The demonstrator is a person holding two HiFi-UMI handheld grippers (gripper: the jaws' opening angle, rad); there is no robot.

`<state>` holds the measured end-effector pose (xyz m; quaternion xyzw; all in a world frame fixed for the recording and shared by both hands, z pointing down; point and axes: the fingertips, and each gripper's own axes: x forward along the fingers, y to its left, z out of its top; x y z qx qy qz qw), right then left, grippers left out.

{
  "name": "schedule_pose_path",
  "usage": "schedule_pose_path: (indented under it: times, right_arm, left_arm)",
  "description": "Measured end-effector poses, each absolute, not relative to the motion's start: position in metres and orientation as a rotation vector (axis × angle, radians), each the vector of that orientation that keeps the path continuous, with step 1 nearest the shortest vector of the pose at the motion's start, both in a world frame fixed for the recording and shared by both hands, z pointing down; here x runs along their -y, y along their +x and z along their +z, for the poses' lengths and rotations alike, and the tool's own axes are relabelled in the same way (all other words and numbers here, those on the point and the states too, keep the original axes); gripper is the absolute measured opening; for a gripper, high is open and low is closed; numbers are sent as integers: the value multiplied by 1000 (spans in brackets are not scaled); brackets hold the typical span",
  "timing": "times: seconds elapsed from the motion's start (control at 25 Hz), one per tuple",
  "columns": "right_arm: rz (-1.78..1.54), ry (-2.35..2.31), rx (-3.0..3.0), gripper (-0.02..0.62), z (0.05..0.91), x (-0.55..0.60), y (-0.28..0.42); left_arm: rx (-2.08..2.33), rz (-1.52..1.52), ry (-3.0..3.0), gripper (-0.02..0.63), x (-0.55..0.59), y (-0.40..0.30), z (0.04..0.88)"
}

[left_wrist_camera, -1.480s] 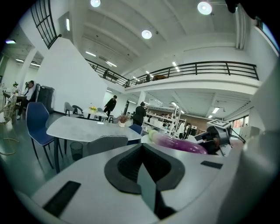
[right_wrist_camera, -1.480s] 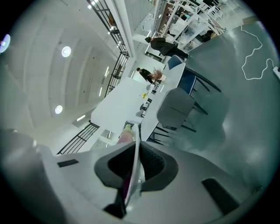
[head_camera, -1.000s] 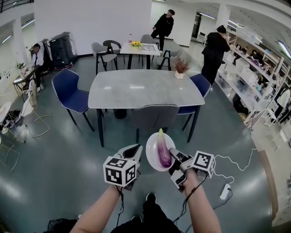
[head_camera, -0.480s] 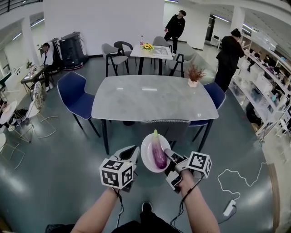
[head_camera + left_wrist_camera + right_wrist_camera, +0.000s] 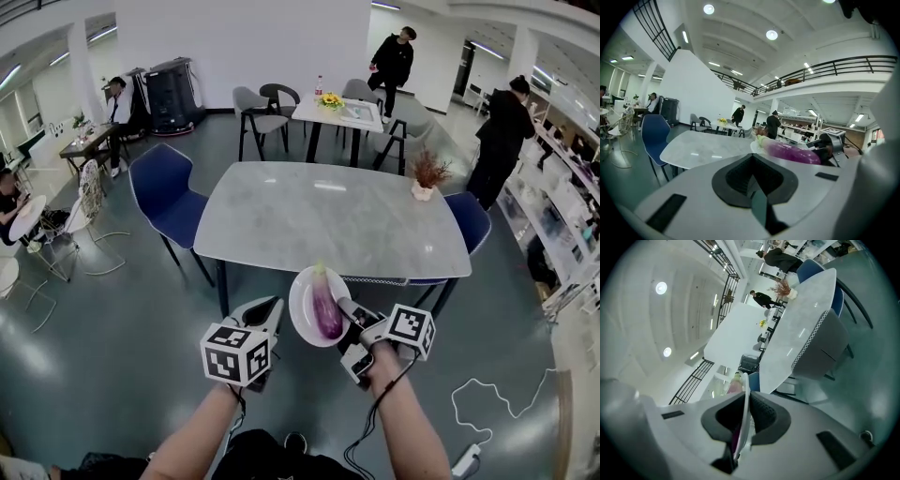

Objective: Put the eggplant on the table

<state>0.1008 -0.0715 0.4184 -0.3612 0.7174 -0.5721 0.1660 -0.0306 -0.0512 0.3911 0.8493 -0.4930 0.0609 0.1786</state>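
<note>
Holding a white plate by its near rim, with the fingers of the right gripper pinching that thin edge from both sides. Carrying the eggplant loose on the plate, lying lengthwise with its green stem pointing toward the table. Hovering both in the air just short of the table's near edge, above the floor and not yet over the top. Holding the left gripper just beside the plate, fingers pressed together on nothing, not touching it.

Risking most, probably, a tilt: gripping the plate at one spot on the rim, with the eggplant's weight sitting further out, and so inviting the far side to sag and the eggplant to roll or slide off onto the floor. Risking also a slip of the smooth rim through the fingers. Needing care around the grey chair tucked in at the near edge, since knocking it with the plate could jolt everything. Leaving the potted plant at the far right corner well apart, so hardly a worry.
</note>
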Motion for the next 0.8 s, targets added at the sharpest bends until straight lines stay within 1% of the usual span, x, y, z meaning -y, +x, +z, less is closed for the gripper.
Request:
schedule_pose_path:
  times: [0.32,0.8]
  right_arm:
    - [-1657,-1031,-2056,29,426,129,86]
    - [-1650,-1083,-2023,29,435,276,46]
  left_arm:
    - [1409,168,2396,6,108,-46,395]
    - [1325,166,2422,6,272,-81,406]
